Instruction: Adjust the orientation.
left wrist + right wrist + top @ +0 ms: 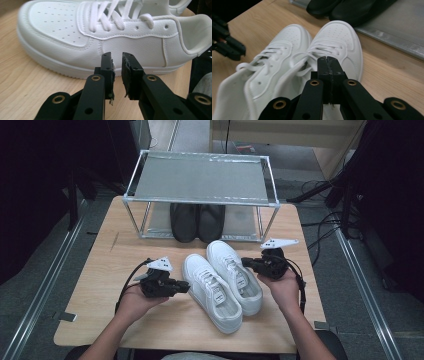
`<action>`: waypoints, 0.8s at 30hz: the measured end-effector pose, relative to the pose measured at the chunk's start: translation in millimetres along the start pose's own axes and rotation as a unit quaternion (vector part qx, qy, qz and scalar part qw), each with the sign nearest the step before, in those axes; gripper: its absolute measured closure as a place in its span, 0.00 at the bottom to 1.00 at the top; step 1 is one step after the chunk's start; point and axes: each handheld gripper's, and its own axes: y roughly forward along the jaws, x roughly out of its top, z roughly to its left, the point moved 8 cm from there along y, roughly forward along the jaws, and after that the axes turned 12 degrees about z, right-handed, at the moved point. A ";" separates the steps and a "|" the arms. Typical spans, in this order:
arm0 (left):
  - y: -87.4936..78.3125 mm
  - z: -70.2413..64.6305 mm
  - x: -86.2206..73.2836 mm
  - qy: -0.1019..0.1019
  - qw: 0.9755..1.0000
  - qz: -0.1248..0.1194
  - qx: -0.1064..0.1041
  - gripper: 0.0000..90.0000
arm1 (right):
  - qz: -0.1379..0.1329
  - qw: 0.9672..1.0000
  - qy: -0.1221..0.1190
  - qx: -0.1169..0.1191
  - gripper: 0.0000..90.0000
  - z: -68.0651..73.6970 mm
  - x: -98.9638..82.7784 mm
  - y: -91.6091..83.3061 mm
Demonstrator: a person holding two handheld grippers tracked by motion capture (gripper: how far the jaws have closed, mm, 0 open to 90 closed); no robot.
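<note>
A pair of white lace-up sneakers stands side by side mid-table, toes toward the rack: the left sneaker (212, 292) and the right sneaker (235, 275). My left gripper (187, 287) rests level just off the left sneaker's outer side. In the left gripper view its jaws (117, 65) stand a narrow gap apart with nothing between them, facing the sneaker's side wall (75, 32). My right gripper (245, 262) hovers at the right sneaker's outer side. In the right gripper view its jaws (327, 62) are pressed together, empty, above the right sneaker (339, 37), beside the left sneaker (274, 62).
A metal two-shelf rack (200, 200) stands at the table's far edge, with a pair of black shoes (197, 222) on its lower shelf (392, 32). The wooden table (100, 270) has bare room left and right of the sneakers. Cables trail from both grippers.
</note>
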 end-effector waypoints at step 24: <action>-18.6 32.7 -12.8 -0.028 0.999 -0.009 0.041 0.50 | 0.038 0.997 -0.051 0.045 1.00 64.4 -31.8 0.9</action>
